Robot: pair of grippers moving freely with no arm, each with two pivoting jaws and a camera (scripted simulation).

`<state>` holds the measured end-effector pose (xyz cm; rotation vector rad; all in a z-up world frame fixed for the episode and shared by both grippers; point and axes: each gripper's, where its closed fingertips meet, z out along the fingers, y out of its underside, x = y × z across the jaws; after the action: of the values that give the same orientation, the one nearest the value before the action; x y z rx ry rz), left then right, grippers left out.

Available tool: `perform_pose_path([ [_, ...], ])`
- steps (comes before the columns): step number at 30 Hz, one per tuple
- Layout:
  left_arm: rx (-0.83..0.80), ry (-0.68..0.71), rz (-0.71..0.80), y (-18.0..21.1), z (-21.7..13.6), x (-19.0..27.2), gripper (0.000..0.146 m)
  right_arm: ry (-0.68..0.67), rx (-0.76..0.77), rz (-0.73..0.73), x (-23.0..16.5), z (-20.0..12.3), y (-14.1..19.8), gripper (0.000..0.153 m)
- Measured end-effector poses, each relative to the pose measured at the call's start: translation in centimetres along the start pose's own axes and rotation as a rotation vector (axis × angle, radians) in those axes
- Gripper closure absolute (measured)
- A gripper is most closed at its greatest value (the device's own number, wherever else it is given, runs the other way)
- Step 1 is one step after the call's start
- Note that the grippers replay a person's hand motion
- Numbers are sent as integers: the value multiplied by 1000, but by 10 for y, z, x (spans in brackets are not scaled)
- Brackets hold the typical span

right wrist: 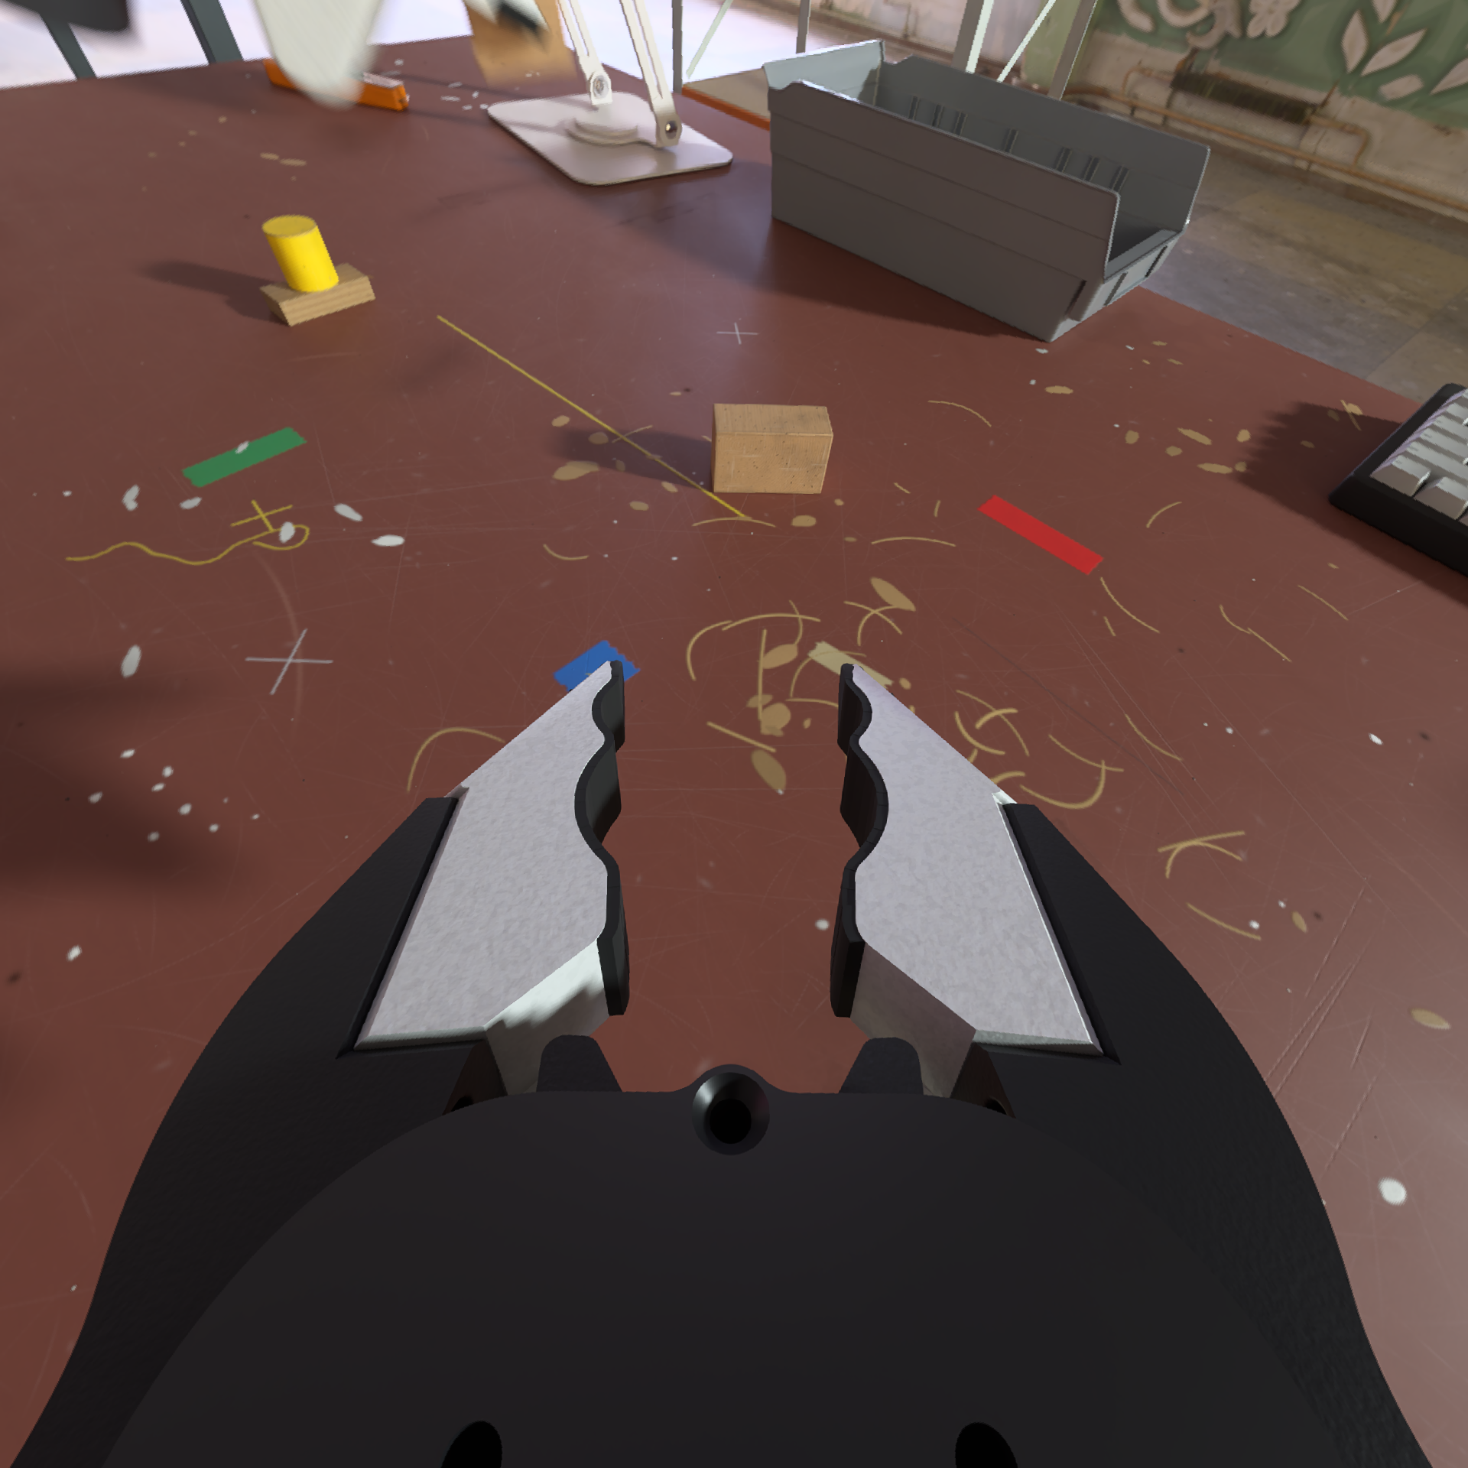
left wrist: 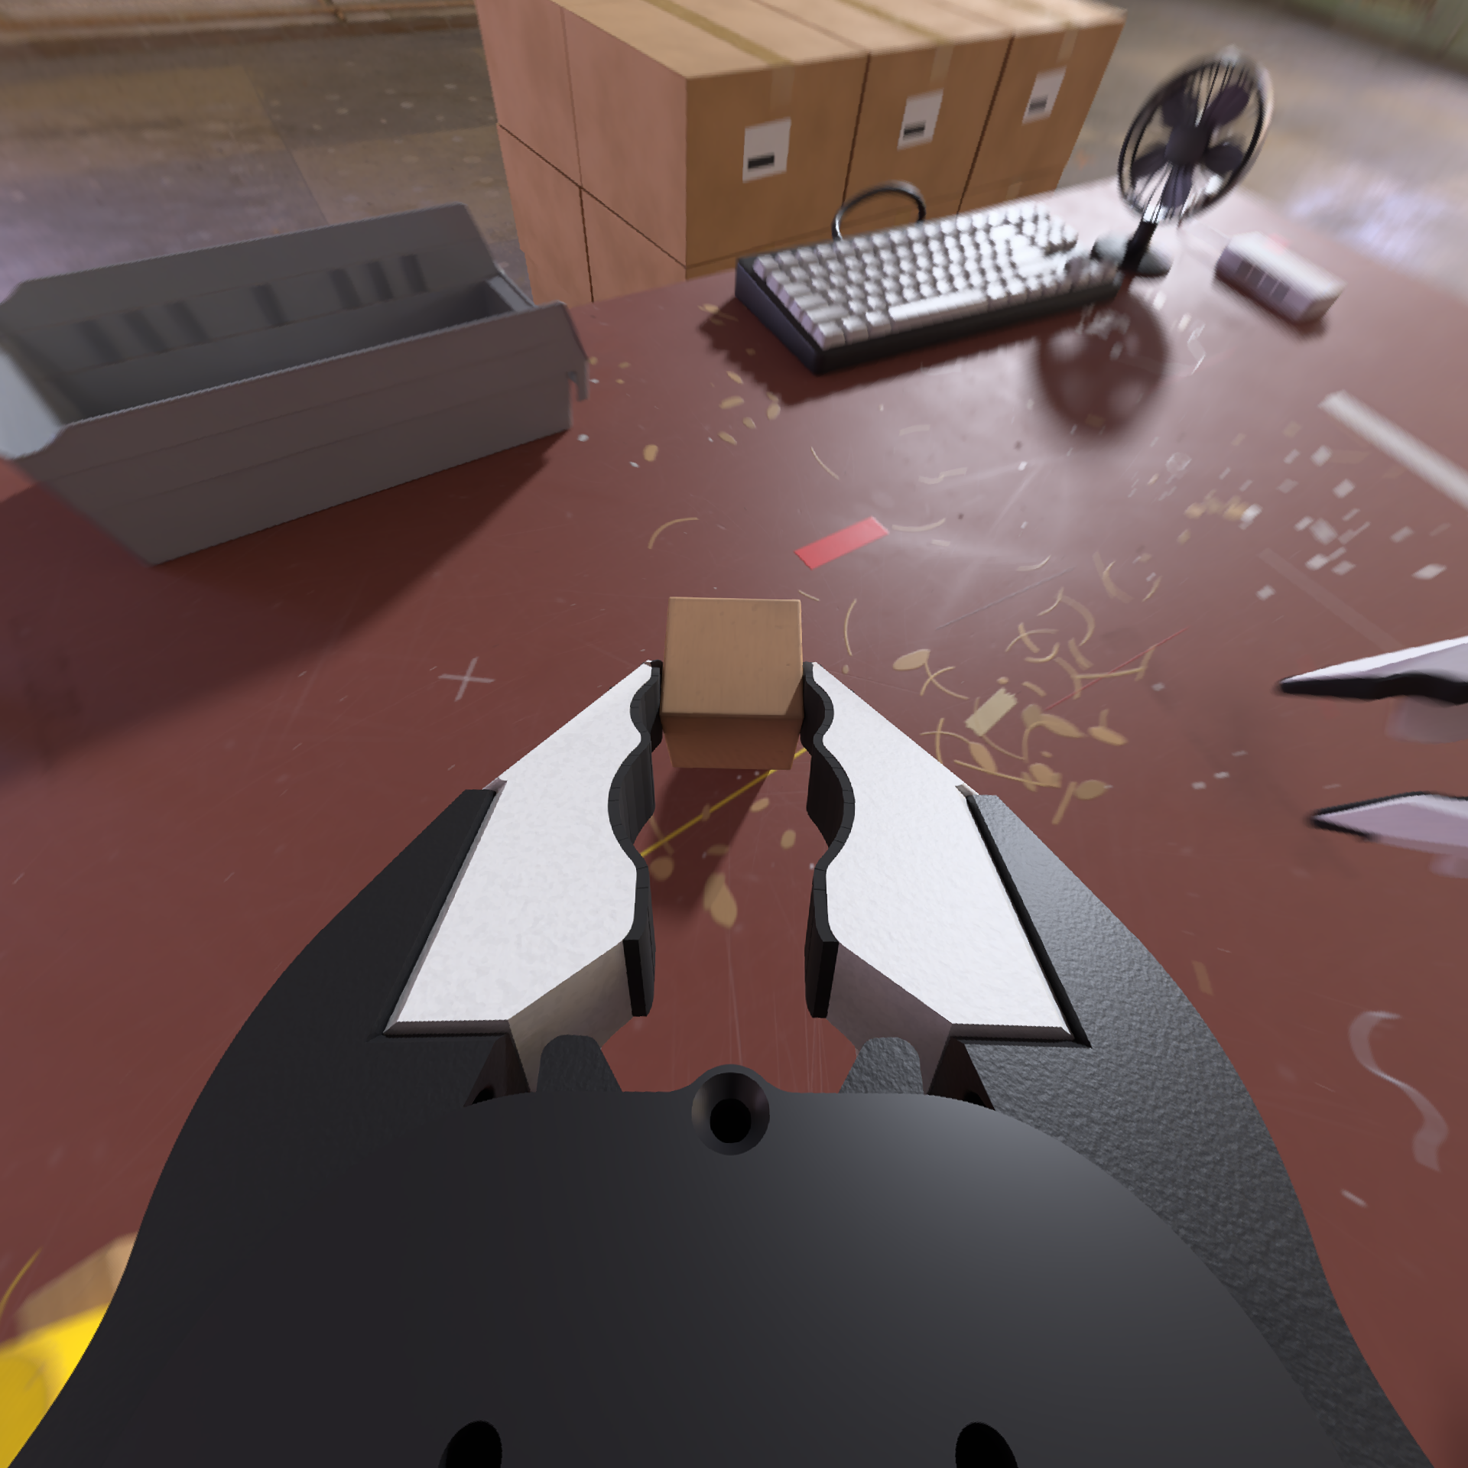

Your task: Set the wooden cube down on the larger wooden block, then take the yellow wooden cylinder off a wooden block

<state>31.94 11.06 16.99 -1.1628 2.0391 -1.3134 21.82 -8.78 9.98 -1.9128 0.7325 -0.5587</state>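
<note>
My left gripper (left wrist: 731, 685) is shut on the wooden cube (left wrist: 732, 663) and holds it above the reddish-brown table (left wrist: 318, 755). It shows blurred at the top of the right wrist view (right wrist: 318, 44). My right gripper (right wrist: 731, 685) is open and empty, low over the table. The larger wooden block (right wrist: 770, 449) lies straight ahead of it. The yellow wooden cylinder (right wrist: 300, 253) stands on a small flat wooden block (right wrist: 322, 300) at the far left. The cylinder (left wrist: 36, 1366) also shows at the bottom left corner of the left wrist view. The right gripper's fingertips (left wrist: 1382, 675) show at that view's right edge.
A grey plastic bin (left wrist: 302, 429) (right wrist: 985, 222) lies on the table. A keyboard (left wrist: 921, 286), a small fan (left wrist: 1191, 135) and cardboard boxes (left wrist: 778, 119) stand at the far side. A white lamp base (right wrist: 612, 139) and red (right wrist: 1041, 534), green (right wrist: 242, 457) and blue (right wrist: 592, 663) tape marks show.
</note>
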Motion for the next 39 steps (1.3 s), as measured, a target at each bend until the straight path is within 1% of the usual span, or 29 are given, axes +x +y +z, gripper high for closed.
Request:
perform_pose_path([
  [1,-9,-11,46,8,21,10,112,2,7,10,1,-1,0,99],
  [3,-12,-36,99,21,56,15,112,-10,10,29,0,-2,1,99],
  [5,-8,-30,93,29,82,12,112,-13,11,36,-1,-5,3,98],
  [7,-17,-16,81,32,99,5,112,-21,9,44,-3,-6,7,98],
  [11,-36,6,103,33,119,-4,112,-53,-7,64,-10,-3,15,98],
  [15,-52,57,127,37,133,6,112,-69,-19,49,-17,1,18,98],
  [18,-82,65,178,44,144,14,112,-77,-23,37,-20,3,18,98],
  [21,-109,64,185,50,150,16,112,-75,-26,23,-20,1,17,98],
  [28,-116,26,250,56,147,13,112,-76,-19,28,-17,-1,14,98],
  [33,-89,39,197,59,143,12,112,-82,-30,27,-19,0,17,98],
  [36,-93,53,192,62,142,14,112,-83,-34,19,-20,0,17,98],
  [39,-95,39,191,63,142,15,112,-87,-37,19,-22,0,17,98],
])
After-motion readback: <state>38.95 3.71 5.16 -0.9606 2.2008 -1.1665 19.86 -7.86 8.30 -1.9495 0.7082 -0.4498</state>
